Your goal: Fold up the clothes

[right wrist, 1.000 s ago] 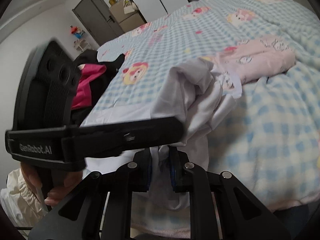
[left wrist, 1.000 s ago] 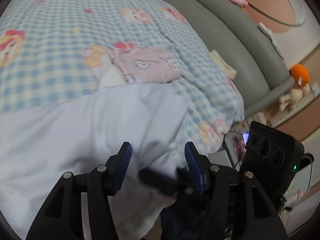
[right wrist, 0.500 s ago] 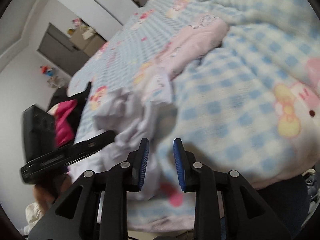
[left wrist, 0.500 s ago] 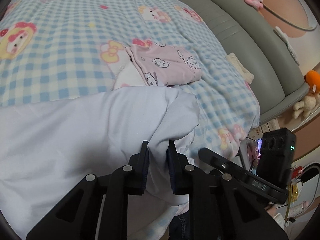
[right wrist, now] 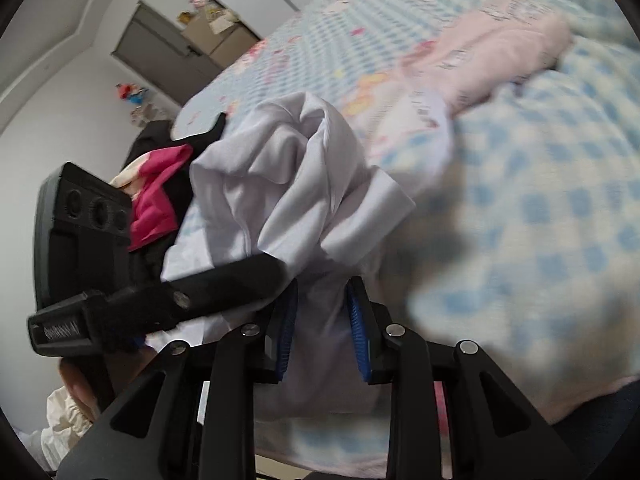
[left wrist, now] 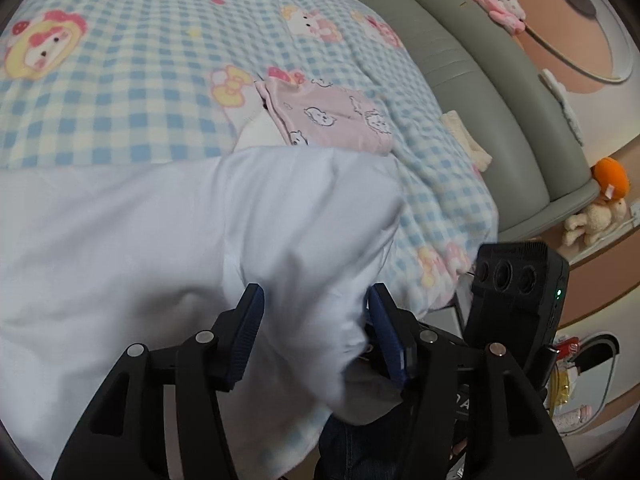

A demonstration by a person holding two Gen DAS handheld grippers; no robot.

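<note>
A white garment (left wrist: 160,240) lies spread over the near part of the bed, its right end bunched up. My left gripper (left wrist: 316,324) straddles that bunch. Its jaws are opening, and the cloth bulges between the blue pads without being pinched. In the right wrist view the same white garment (right wrist: 288,168) is crumpled into folds. My right gripper (right wrist: 322,324) stands partly open, and a hanging fold fills the gap between its pads. The left gripper's finger (right wrist: 200,292) reaches under the bunch from the left. A pink printed garment (left wrist: 332,116) lies folded farther back.
A blue checked blanket (left wrist: 120,92) with cartoon prints covers the bed. A grey-green padded headboard (left wrist: 460,60) runs along the right, with plush toys (left wrist: 600,208) beyond it. Dark and magenta clothes (right wrist: 160,184) are piled at the bed's left edge. A hand (right wrist: 80,384) holds the left gripper.
The left jaws shut on the white bunch half a second ago and have now parted again. The right gripper let go, swung away, and is back with the fold between its pads.
</note>
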